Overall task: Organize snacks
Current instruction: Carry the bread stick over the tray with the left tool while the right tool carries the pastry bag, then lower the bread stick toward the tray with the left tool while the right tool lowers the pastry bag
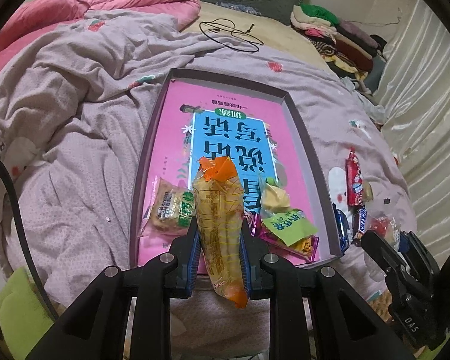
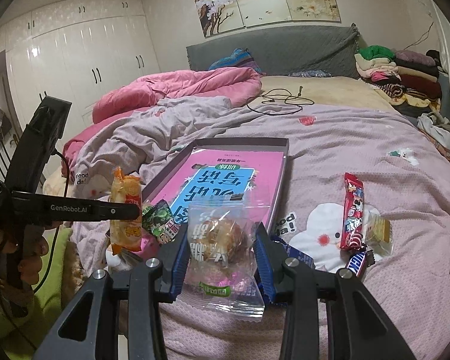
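Bed (image 2: pixel 360 156) with lilac printed cover, filling the frame. Directly on it: shallow box tray (image 2: pixel 280 177), centre; red snack packet (image 2: pixel 352 210) and Snickers bar (image 2: pixel 357 264), lower right; black cable (image 2: pixel 280 102) and pink quilt (image 2: pixel 177 90), upper centre-left; folded clothes (image 2: pixel 399 78), upper right.

Both grippers (image 1: pixel 219 240) (image 2: pixel 222 240) clamped, angled downward

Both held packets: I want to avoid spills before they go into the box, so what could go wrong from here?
1. The orange-topped packet is pinched low in the left gripper, so its tall top may flop or slip.
2. The clear bun packet in the right gripper is slick film; it might slide out.
3. Snacks crowd the box at its near end; a drop there could land on them.
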`<action>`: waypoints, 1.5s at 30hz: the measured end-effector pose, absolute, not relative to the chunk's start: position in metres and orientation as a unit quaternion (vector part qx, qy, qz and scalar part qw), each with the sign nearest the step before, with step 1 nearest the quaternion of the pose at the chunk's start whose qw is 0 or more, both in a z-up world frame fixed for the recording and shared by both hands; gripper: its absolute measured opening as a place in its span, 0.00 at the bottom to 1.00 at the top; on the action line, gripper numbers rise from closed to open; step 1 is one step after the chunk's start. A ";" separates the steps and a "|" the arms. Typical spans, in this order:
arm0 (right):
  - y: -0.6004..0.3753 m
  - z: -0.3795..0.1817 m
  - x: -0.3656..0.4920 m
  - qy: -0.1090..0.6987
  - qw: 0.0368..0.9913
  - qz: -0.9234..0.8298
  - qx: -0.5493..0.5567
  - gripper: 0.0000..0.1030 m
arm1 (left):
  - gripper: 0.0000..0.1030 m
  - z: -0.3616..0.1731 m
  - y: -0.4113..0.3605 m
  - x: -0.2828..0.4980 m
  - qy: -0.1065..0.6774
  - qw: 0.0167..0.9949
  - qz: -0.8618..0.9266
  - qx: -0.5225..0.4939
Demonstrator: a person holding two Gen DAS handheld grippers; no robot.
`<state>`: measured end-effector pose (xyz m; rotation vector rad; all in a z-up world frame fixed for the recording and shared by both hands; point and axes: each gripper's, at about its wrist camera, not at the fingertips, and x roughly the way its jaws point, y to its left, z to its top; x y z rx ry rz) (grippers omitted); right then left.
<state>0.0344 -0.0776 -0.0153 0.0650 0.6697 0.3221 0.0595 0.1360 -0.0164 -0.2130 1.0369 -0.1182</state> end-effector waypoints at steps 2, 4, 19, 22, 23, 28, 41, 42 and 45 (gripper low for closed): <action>-0.077 -0.016 0.036 0.329 0.931 0.157 0.032 0.40 | 0.23 -0.018 0.135 0.061 0.495 0.862 -0.055 -0.098; -0.077 -0.016 0.037 0.330 0.930 0.156 0.034 0.40 | 0.23 -0.020 0.134 0.062 0.495 0.862 -0.055 -0.097; -0.066 -0.028 0.051 0.354 0.923 0.149 0.036 0.40 | 0.23 -0.033 0.129 0.072 0.487 0.867 -0.062 -0.088; -0.060 -0.029 0.057 0.356 0.921 0.152 0.031 0.40 | 0.23 -0.034 0.130 0.074 0.485 0.867 -0.064 -0.092; -0.058 -0.030 0.058 0.357 0.921 0.153 0.031 0.40 | 0.23 -0.035 0.131 0.075 0.484 0.867 -0.066 -0.094; -0.047 -0.033 0.065 0.360 0.919 0.158 0.022 0.40 | 0.23 -0.038 0.134 0.079 0.477 0.870 -0.071 -0.100; -0.031 -0.039 0.083 0.365 0.917 0.160 0.004 0.40 | 0.23 -0.043 0.135 0.084 0.472 0.872 -0.074 -0.102; -0.030 -0.039 0.084 0.365 0.917 0.161 0.003 0.40 | 0.23 -0.044 0.135 0.084 0.472 0.872 -0.075 -0.102; -0.026 -0.038 0.089 0.364 0.917 0.162 -0.004 0.40 | 0.23 -0.044 0.135 0.084 0.473 0.872 -0.075 -0.103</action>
